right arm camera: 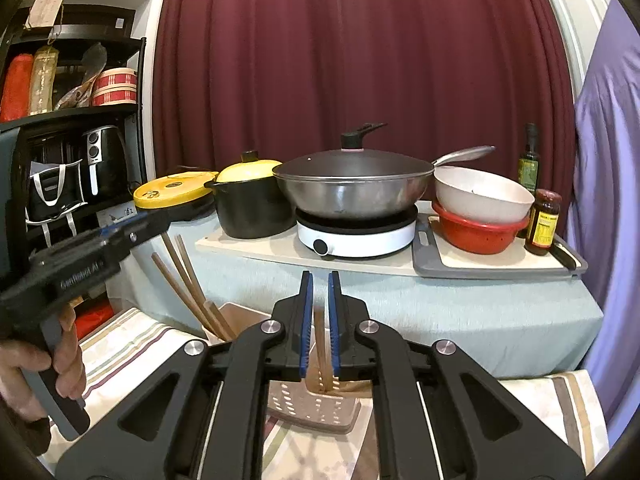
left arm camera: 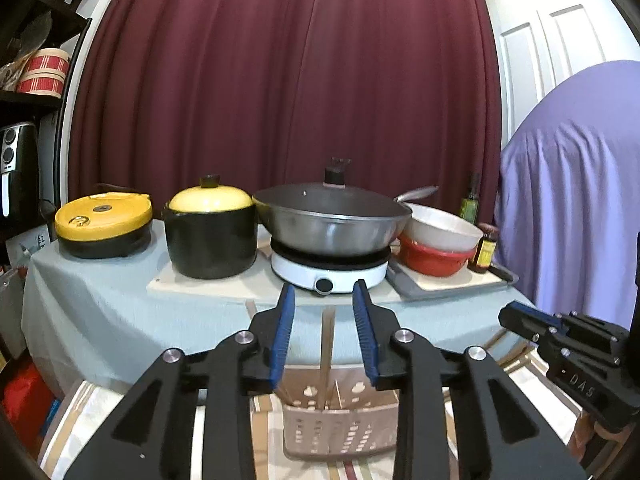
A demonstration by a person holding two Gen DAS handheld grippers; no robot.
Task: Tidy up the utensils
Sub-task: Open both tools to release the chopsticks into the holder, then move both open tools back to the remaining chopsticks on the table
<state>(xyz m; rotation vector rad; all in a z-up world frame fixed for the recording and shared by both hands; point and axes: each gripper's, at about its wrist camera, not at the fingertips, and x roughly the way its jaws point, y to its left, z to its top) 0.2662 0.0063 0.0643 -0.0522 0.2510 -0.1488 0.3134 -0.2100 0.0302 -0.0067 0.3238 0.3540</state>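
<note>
Right gripper (right arm camera: 320, 280) narrow, jaws clamped on chopsticks (right arm camera: 322, 344) standing in the caddy (right arm camera: 316, 404). Left gripper (left arm camera: 324, 292) wide, holding nothing, above the caddy (left arm camera: 340, 428), which sits on striped cloth (left arm camera: 80, 408) below the table (left arm camera: 120, 304) front edge.

On the table (right arm camera: 460, 304), the clay pot (right arm camera: 252, 204) stands left of the wok (right arm camera: 356, 188) (on its cooker (right arm camera: 356, 232)); stacked bowls (right arm camera: 480, 208) sit right.

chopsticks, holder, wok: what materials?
Chopsticks: probably wood or bamboo, matte brown, no shine. Utensil holder: likely moulded plastic, matte beige, with punched drain holes. Wok: bare metal, probably stainless steel, shiny grey with reflections.
</note>
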